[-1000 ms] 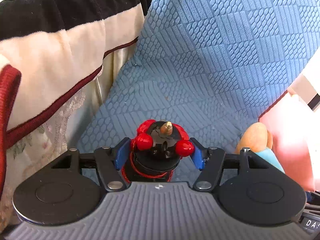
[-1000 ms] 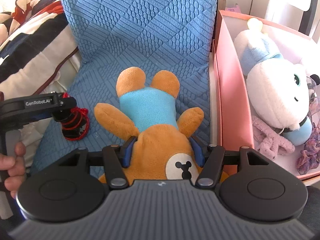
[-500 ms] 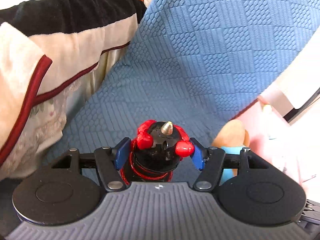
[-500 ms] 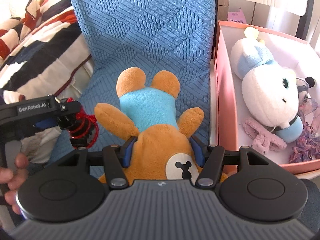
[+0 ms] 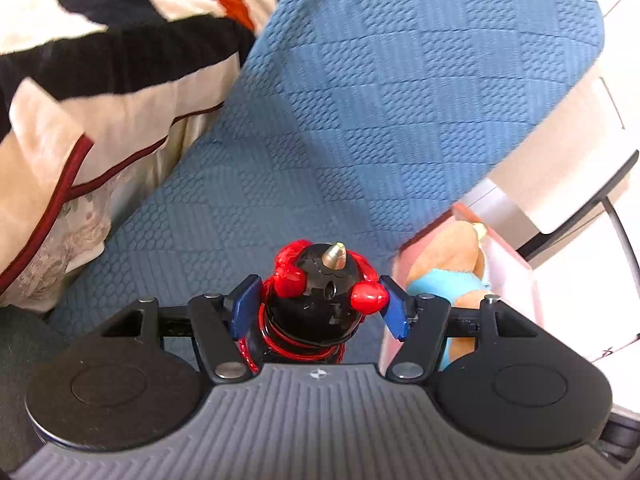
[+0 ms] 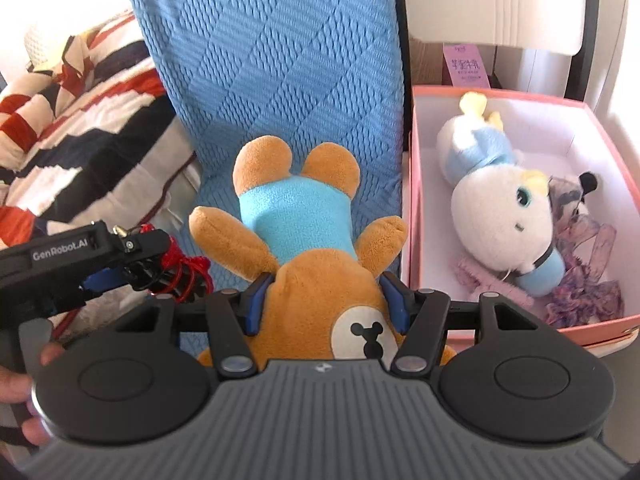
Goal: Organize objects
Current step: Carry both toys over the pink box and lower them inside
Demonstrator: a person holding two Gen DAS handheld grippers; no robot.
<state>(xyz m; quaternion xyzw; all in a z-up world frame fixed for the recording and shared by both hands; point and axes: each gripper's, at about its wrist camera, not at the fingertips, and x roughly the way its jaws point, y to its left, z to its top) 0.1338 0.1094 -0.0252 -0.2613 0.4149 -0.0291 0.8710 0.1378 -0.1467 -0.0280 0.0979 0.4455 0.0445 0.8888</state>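
Note:
My left gripper (image 5: 320, 304) is shut on a black and red toy top (image 5: 324, 300) with a brass tip and holds it above the blue quilted seat (image 5: 360, 120). The same gripper and toy (image 6: 176, 268) show at the left of the right wrist view. My right gripper (image 6: 326, 304) is shut on the head of a brown teddy bear (image 6: 296, 220) in a light blue shirt, lifted off the seat. The bear's leg (image 5: 448, 252) shows at the right of the left wrist view.
A pink box (image 6: 412, 200) stands to the right of the seat, holding a white and blue plush (image 6: 496, 200) and purple fabric (image 6: 584, 280). A striped blanket (image 6: 80, 120) lies to the left. A white chair (image 6: 500, 0) stands behind the box.
Both grippers have risen with their toys. The top has lifted off the seat and moved right toward the bear. The bear now hangs higher, and more of the pink box shows.

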